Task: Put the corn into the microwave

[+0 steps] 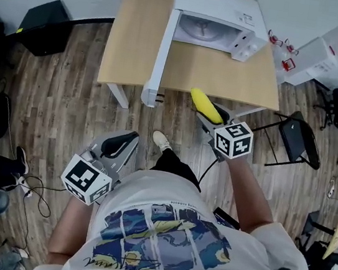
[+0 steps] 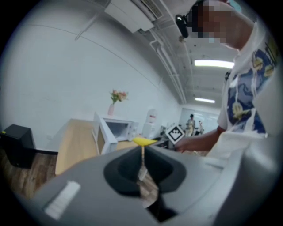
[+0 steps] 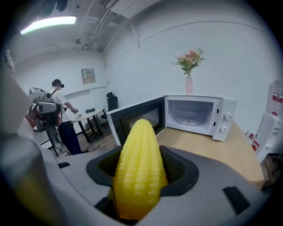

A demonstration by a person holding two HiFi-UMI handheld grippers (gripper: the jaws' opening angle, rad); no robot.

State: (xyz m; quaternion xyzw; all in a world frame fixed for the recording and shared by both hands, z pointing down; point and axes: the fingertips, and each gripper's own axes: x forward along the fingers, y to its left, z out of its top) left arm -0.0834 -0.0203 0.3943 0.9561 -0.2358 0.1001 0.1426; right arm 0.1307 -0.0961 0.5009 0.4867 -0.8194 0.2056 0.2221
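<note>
My right gripper (image 1: 213, 116) is shut on a yellow corn cob (image 1: 205, 105), held just in front of the table's near edge; the corn (image 3: 139, 167) fills the right gripper view, pointing up and forward. The white microwave (image 1: 214, 20) sits at the back of the wooden table (image 1: 136, 38) with its door (image 1: 161, 54) swung wide open to the left and its cavity (image 3: 194, 112) showing a glass turntable. My left gripper (image 1: 116, 148) hangs low over the floor at my left side, jaws shut with nothing between them; the corn (image 2: 143, 141) shows beyond it.
A pink vase of flowers (image 3: 189, 79) stands on the microwave. A black folding chair (image 1: 297, 141) is right of the table, a black box (image 1: 43, 27) on the floor to the left. Another person (image 3: 59, 112) stands by a desk far left.
</note>
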